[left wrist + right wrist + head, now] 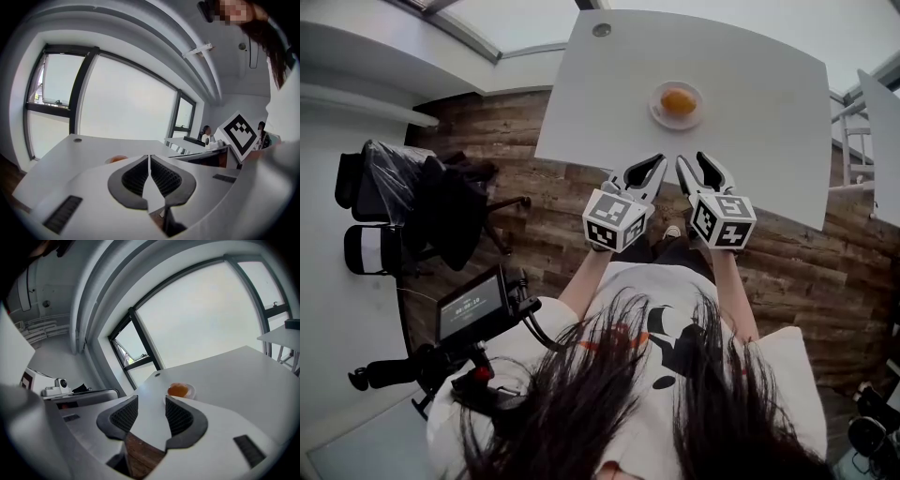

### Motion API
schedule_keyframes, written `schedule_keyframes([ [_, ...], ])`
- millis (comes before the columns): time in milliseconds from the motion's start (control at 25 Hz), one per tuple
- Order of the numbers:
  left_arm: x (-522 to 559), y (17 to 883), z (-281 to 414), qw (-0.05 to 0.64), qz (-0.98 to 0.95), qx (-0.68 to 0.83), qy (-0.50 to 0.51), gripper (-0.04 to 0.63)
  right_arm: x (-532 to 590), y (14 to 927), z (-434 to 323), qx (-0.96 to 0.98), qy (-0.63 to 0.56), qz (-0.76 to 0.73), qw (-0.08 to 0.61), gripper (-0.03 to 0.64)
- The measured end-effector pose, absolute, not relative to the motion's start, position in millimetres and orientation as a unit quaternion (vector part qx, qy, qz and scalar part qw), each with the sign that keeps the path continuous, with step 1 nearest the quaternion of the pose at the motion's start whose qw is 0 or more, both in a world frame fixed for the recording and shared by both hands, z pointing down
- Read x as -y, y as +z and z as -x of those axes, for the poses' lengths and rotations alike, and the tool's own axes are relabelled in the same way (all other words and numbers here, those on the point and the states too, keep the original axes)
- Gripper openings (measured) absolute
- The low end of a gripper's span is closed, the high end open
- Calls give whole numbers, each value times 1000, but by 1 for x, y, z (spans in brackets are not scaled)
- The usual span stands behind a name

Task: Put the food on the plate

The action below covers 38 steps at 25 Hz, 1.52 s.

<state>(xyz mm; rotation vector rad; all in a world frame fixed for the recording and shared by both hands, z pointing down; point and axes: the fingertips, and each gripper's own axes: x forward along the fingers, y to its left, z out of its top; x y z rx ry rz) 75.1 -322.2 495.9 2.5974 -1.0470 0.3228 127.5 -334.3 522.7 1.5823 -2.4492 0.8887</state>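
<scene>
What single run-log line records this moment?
food: on plate | left gripper: shut, empty | right gripper: narrowly apart, empty | both near table edge

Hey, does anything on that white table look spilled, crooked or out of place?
Nothing stands out. The orange food sits on the plate, which rests flat on the white table, and no spill shows.
</scene>
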Motion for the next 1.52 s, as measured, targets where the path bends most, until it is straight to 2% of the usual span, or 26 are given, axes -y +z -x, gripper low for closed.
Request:
schedule_keyframes([
  [480,296,491,-68,154,-912,361,115,6,311,518,-129,792,294,-534,36,192],
  [1520,88,472,70,133,-938,310,83,6,104,489,-1,764,273,-585,3,192],
])
